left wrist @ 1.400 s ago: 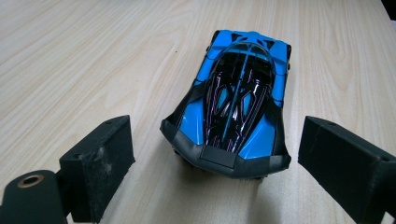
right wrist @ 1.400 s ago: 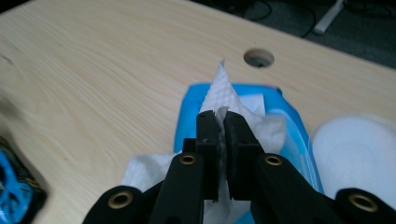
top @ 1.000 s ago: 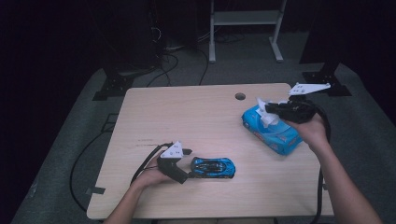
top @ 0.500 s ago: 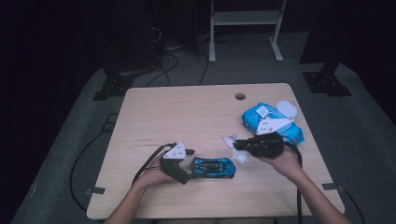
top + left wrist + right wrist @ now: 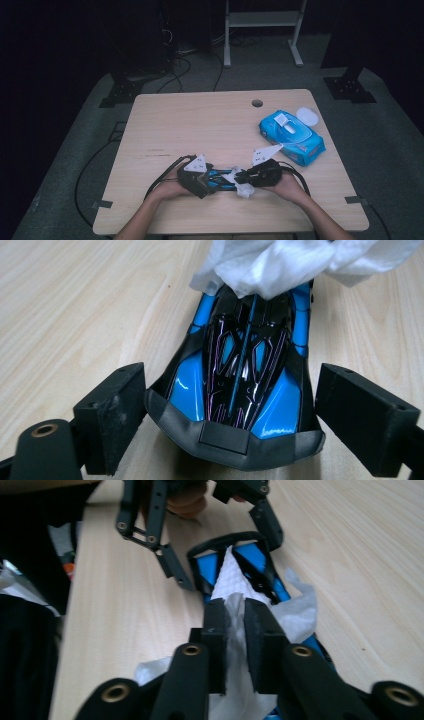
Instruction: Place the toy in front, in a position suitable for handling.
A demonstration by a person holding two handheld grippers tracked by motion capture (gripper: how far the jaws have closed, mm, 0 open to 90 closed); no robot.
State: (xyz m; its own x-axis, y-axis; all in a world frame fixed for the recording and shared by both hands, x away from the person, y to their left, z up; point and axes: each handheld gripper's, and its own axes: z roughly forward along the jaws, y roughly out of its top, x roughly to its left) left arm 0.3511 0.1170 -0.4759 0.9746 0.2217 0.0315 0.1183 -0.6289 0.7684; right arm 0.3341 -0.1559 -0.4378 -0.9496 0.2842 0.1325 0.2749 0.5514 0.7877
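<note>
A blue and black toy car (image 5: pixel 235 375) lies near the table's front edge (image 5: pixel 220 180). My left gripper (image 5: pixel 231 407) (image 5: pixel 211 181) is shut on the car's end, one pad on each side; its jaws have just closed a little on it. My right gripper (image 5: pixel 235 611) (image 5: pixel 240 177) comes in from the right, shut on a crumpled white wipe (image 5: pixel 226 582). Its jaws have just eased apart slightly with the wipe still pinched between them. The wipe (image 5: pixel 280 265) lies on the car's far half and hides it.
A blue wipes pack (image 5: pixel 292 132) with its white lid open lies at the table's right side. The wooden table (image 5: pixel 200 120) has a cable hole (image 5: pixel 257 103) near its far edge. Cables trail from both grippers; dark floor and stand legs surround the table.
My right gripper came from the wipes pack down and left to the car, bringing the white wipe, which now rests on the car. My left gripper and the car stayed put.
</note>
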